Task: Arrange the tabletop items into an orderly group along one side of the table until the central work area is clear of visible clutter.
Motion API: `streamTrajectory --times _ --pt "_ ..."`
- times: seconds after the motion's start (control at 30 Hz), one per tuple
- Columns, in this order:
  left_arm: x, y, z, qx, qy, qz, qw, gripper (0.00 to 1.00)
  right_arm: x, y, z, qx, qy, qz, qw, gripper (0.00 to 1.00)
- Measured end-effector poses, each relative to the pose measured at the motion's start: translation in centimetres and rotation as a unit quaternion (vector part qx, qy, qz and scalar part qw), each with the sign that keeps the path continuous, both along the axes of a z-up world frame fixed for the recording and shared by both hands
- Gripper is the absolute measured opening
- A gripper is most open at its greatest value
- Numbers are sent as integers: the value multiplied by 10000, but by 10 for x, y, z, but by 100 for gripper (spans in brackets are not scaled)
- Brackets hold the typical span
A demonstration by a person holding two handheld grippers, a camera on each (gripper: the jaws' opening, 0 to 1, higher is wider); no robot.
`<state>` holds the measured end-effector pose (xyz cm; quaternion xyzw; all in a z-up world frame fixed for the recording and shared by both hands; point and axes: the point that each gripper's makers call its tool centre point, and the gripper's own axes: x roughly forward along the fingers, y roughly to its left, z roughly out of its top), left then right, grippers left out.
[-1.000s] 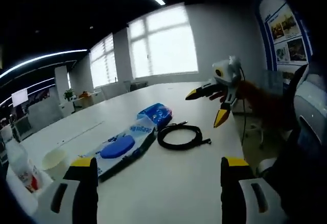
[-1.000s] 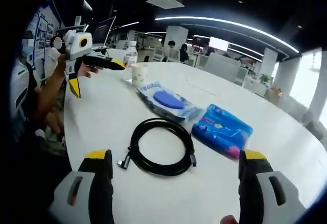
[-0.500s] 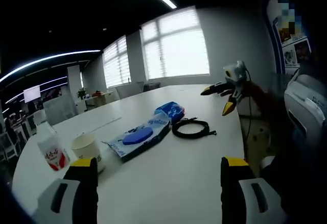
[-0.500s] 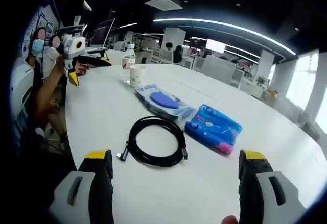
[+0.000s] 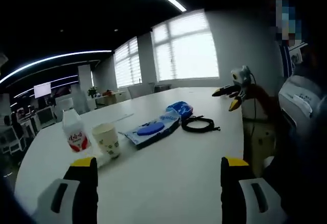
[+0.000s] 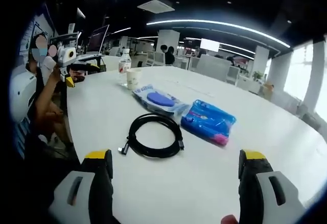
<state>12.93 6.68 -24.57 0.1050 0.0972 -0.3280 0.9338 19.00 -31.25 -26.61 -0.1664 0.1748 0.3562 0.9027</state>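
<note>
We take the coiled black cable (image 6: 153, 136) as ref. point; it lies flat on the white table (image 6: 214, 183), approx. mid-row among the task items.

Right gripper view:
- Right gripper (image 6: 176, 191): jaws spread wide apart, nothing between them, above bare table just short of the cable.
- Blue pouch (image 6: 208, 121): just beside the cable on its right, not touching as far as we can tell.
- Clear pack w/ blue disc (image 6: 160, 100): just beyond the cable, its near end by the pouch.
- Paper cup (image 6: 133, 78) and small bottle (image 6: 124, 61): well beyond the cable, past the pack, side by side.
- Left gripper (image 6: 76, 72): held up in a person's hand at the table edge, far left of the cable; jaws look parted, empty.

Left gripper view:
- Left gripper (image 5: 159, 193): jaws wide open, holding nothing, well apart from the cable (image 5: 199, 124).
- Items run in a line from the cable toward us: pouch (image 5: 180, 108) behind it, pack (image 5: 152, 130), cup (image 5: 107, 140), bottle (image 5: 74, 134).
- Right gripper (image 5: 231, 94): in the air beyond the cable's right side, jaws parted, empty.
</note>
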Motion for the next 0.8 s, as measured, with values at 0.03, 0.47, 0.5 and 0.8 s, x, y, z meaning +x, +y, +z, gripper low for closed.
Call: streamTrajectory --times 0.03,0.47,0.5,0.8 --pt "-1 1 0 5 2 8 10000 100 0 -1 0 17 3 -24 10000 100" --pt "-19 15 -3 154 -25 32 9999 100 -7 -12 4 117 3 -66 9999 100" --pt "-21 17 -4 162 -22 2 9999 100 -7 -13 4 118 3 -76 9999 100" --pt "-31 38 -7 164 -52 152 9997 100 -9 -27 1 87 32 -207 9997 100"
